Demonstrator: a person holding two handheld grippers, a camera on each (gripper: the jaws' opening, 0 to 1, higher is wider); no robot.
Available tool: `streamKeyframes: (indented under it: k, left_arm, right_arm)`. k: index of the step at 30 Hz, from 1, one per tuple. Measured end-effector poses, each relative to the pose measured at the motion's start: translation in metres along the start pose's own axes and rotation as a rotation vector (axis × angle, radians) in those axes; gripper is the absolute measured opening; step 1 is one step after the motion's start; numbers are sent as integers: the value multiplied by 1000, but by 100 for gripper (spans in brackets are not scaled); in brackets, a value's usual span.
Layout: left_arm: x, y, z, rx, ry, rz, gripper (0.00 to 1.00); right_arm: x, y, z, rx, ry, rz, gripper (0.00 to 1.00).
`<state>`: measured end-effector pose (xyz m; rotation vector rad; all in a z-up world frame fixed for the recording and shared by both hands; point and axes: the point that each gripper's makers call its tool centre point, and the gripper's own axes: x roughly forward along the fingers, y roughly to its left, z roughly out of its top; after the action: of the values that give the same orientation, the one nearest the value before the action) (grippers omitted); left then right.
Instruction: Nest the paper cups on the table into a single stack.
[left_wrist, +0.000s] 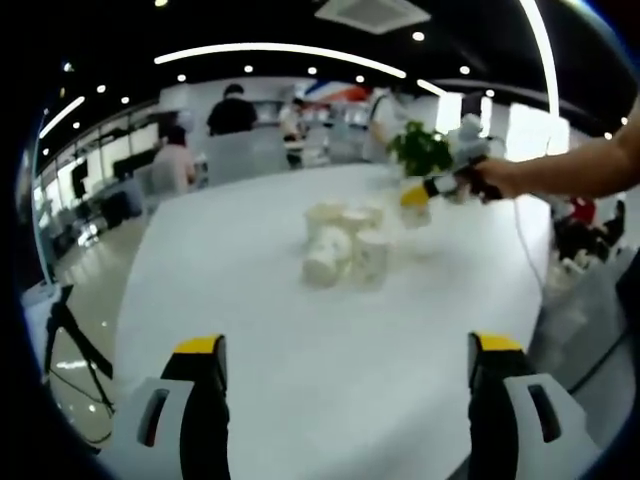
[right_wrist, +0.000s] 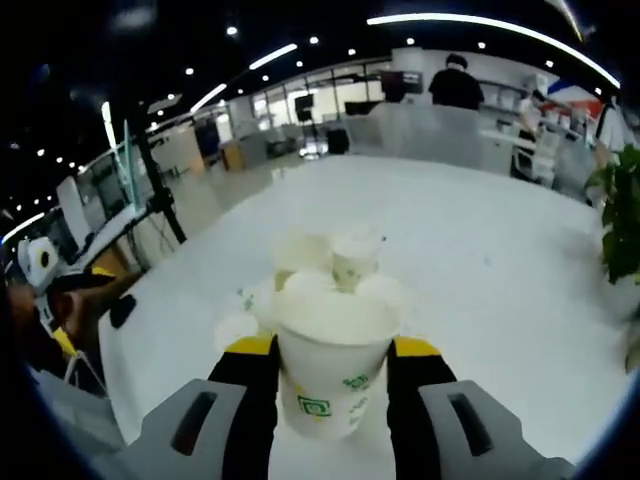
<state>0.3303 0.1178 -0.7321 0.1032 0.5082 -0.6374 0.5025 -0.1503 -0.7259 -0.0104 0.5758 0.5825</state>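
Note:
Several white paper cups (left_wrist: 345, 245) with green print stand bunched in the middle of the white table (left_wrist: 250, 330); one of them (left_wrist: 325, 262) looks tipped on its side. My left gripper (left_wrist: 345, 395) hovers low over the near table edge, jaws wide apart with nothing between them. A hand reaching in from the right holds my right gripper (left_wrist: 432, 190) just past the bunch, with a cup (left_wrist: 415, 212) in it. In the right gripper view that gripper (right_wrist: 335, 385) is shut on an upright cup (right_wrist: 335, 370), directly in front of the other cups (right_wrist: 330, 265).
A green potted plant (left_wrist: 420, 150) (right_wrist: 620, 210) stands near the table's edge beside the right gripper. A black tripod (left_wrist: 70, 345) (right_wrist: 160, 200) stands on the floor off the table's side. People sit and stand at counters far behind.

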Motion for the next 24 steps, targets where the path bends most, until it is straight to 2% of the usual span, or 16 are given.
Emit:
streamKeyframes:
  k: [3, 4, 7, 13, 18, 24]
  left_arm:
    - [-1, 0, 1, 2, -2, 0, 100]
    - [-1, 0, 2, 3, -4, 0, 100]
    - [-2, -1, 5, 4, -10, 1, 100]
    - [-3, -4, 8, 7, -21, 2, 100]
    - [-7, -3, 7, 12, -18, 6, 100]
    - [-10, -3, 8, 10, -23, 10, 100]
  right_arm:
    - [-8, 3, 24, -8, -94, 25, 39]
    - [-10, 2, 24, -11, -90, 20, 39]
    - [-15, 1, 37, -24, -131, 21, 39]
    - [-23, -2, 48, -66, -170, -2, 39]
    - [-33, 9, 62, -94, -259, 53, 39]
    - [-37, 10, 61, -108, -268, 47, 39]
